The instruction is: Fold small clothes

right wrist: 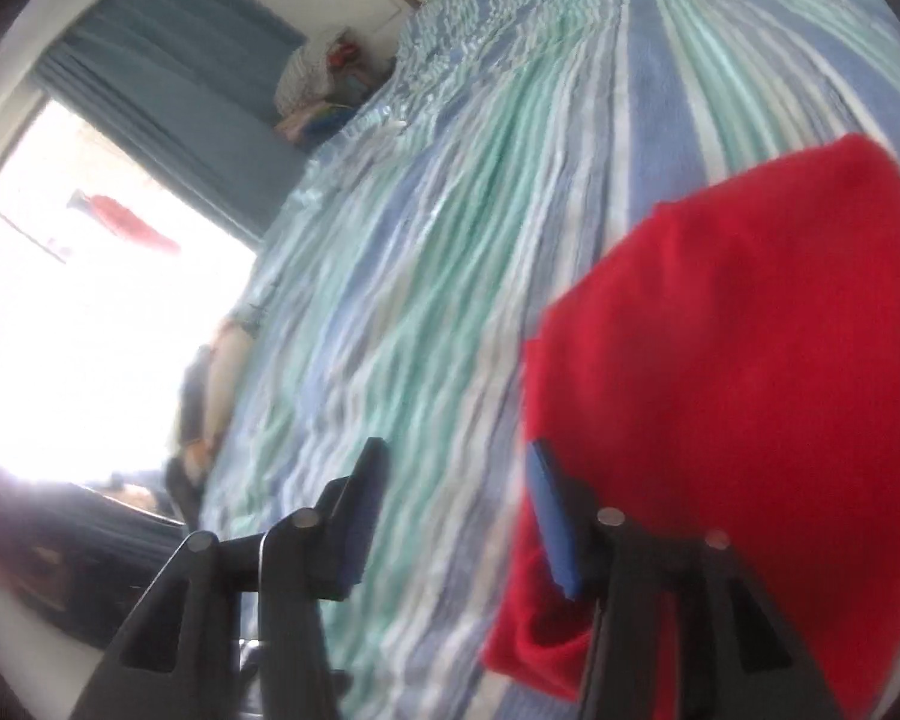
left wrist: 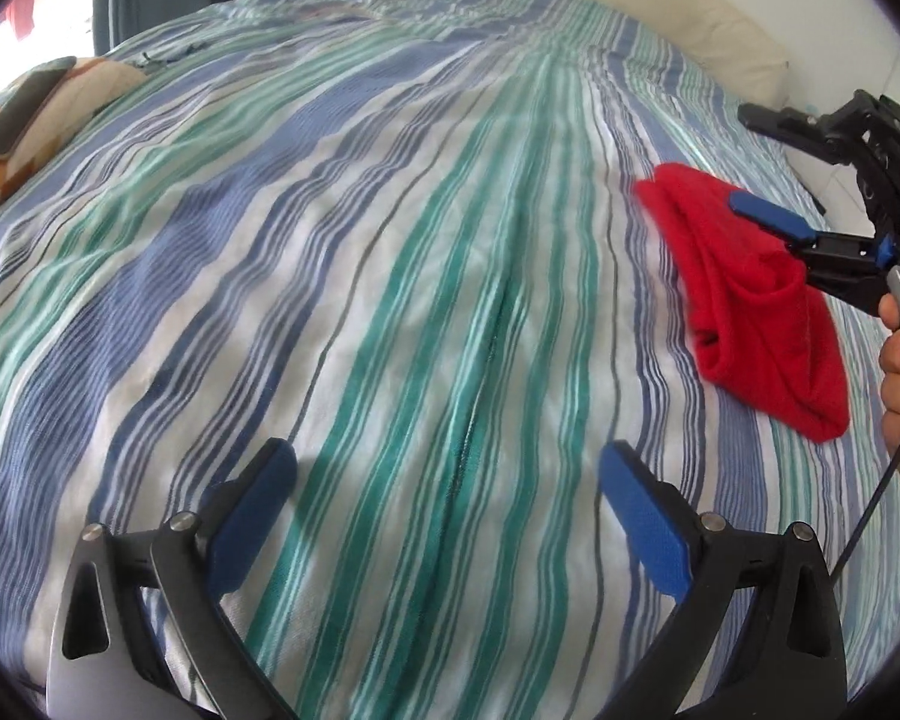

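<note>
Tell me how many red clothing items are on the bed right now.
1. The red garment lies bunched on the striped bedspread, at the right gripper, with one finger resting on top of it. More could be out of view.

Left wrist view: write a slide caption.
Open left gripper above striped bedsheet; right gripper at red cloth.

Each black hand-held gripper (left wrist: 447, 483) has blue pads (left wrist: 645, 519) and silver screws.
</note>
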The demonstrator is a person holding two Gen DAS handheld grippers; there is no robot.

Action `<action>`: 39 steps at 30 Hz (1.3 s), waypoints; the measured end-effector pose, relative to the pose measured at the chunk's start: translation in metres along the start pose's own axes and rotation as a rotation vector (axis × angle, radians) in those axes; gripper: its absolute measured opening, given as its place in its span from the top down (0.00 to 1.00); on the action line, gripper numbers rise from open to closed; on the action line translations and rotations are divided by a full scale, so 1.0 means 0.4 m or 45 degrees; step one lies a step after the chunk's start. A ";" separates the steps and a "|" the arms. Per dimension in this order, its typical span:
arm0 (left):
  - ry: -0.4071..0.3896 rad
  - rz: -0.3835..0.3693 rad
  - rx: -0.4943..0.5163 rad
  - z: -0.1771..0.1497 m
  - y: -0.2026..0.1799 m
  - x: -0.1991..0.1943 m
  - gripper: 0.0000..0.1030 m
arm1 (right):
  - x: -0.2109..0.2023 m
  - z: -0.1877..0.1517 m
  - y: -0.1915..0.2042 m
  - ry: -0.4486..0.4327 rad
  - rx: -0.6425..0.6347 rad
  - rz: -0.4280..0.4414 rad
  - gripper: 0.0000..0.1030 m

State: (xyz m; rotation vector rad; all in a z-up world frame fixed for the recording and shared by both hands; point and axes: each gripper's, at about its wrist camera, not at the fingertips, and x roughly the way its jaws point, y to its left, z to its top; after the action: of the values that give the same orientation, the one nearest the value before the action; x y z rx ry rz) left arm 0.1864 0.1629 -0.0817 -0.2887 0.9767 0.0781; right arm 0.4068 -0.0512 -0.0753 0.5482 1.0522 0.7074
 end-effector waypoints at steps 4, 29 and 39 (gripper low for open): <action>0.017 -0.043 -0.025 0.003 0.010 -0.007 0.02 | -0.074 -0.015 0.045 -0.025 -0.126 0.159 0.38; -0.013 0.008 0.001 -0.014 0.002 -0.008 0.02 | -0.085 -0.308 0.111 0.208 -0.849 -0.284 0.29; -0.009 0.112 0.074 -0.035 -0.031 0.024 0.02 | -0.226 -0.284 -0.156 0.052 -0.477 -0.416 0.25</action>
State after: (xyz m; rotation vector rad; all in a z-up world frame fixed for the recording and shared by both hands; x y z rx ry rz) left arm 0.1830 0.1466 -0.0946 -0.1920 0.9826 0.1303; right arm 0.2904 -0.1515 -0.1123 0.0362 0.9866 0.6068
